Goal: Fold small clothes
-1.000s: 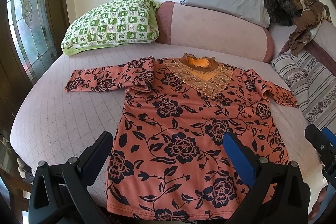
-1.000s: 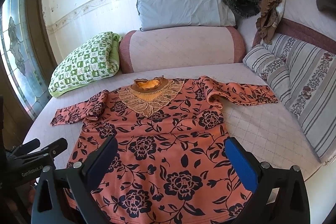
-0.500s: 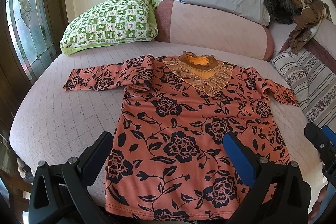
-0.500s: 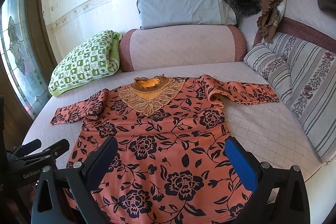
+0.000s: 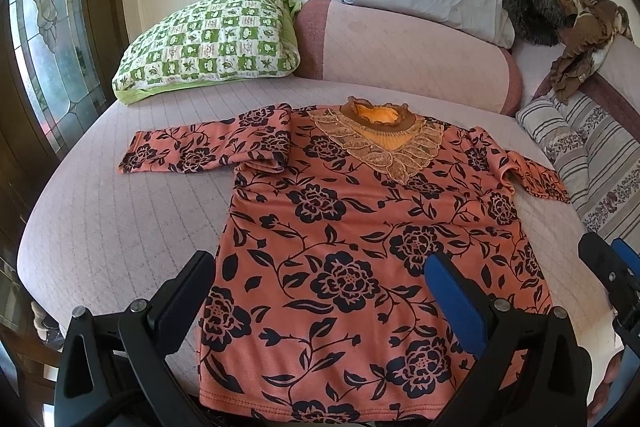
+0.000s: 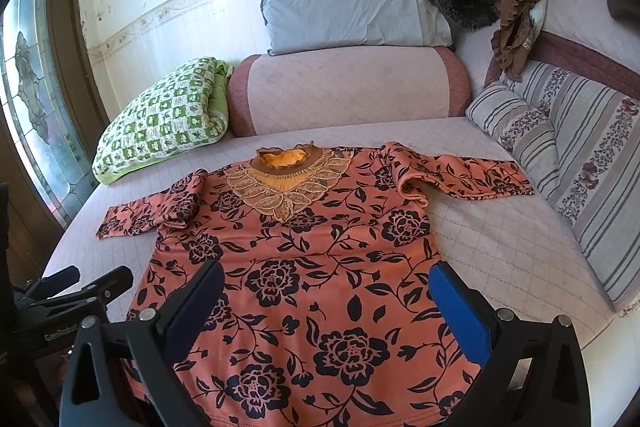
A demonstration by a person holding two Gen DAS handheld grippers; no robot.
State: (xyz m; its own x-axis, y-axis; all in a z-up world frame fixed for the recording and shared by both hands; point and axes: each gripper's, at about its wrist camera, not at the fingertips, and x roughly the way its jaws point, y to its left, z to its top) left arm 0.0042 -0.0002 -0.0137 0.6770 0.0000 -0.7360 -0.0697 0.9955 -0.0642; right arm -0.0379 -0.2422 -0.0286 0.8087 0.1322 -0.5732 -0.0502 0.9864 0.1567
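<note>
The orange long-sleeved top with black flower print [image 5: 352, 247] lies flat on the quilted lilac bed [image 5: 120, 227], hem at the near edge. The left gripper [image 5: 320, 291] hovers above the hem, jaws apart.

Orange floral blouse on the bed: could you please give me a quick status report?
Left tongs open, right tongs open, both empty. Orange black-flowered blouse flat on the quilted bed, unfolded. Nothing lying on it.
</note>
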